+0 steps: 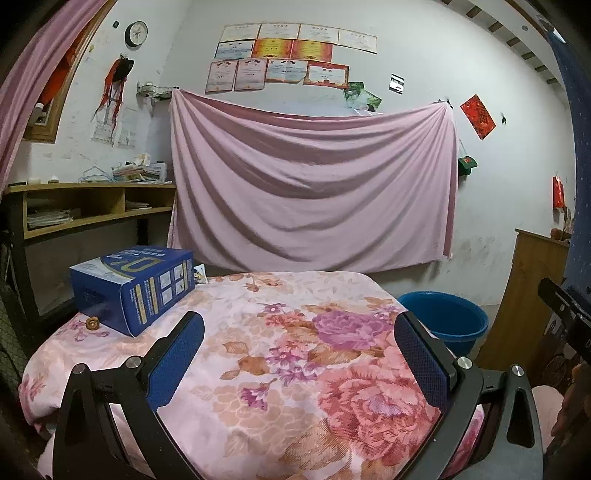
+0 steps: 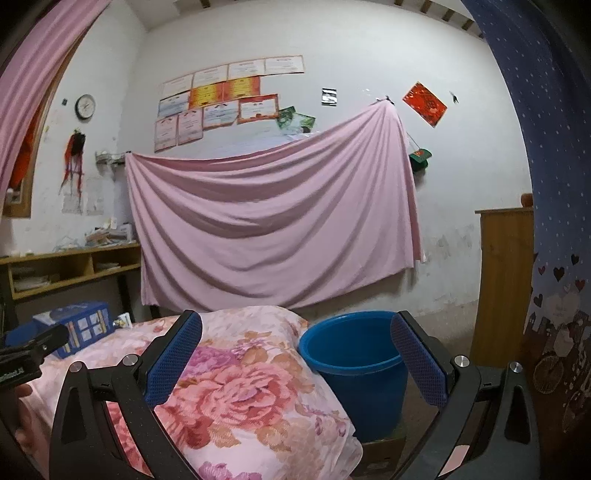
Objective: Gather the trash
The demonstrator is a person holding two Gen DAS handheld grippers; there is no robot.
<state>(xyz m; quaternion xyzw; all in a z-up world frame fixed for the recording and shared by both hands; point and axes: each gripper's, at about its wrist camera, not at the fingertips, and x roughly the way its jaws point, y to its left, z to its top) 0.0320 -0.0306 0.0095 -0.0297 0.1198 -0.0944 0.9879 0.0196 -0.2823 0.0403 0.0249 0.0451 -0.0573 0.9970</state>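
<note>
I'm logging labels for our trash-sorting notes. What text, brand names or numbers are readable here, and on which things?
"D": one large upside-down letter on top of the blue box; the rest of its print is too small to read.
Certificates on the wall: printed, too blurred to read.
Red paper on the wall: markings not legible.
Wall clock: numerals cannot be read.
Blue bucket: no text visible.

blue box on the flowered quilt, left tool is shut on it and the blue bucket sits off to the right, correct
Not quite. The left tool is open and empty; the blue box lies untouched on the flowered quilt, as the left wrist view shows. The blue bucket does sit off to the right.
</note>
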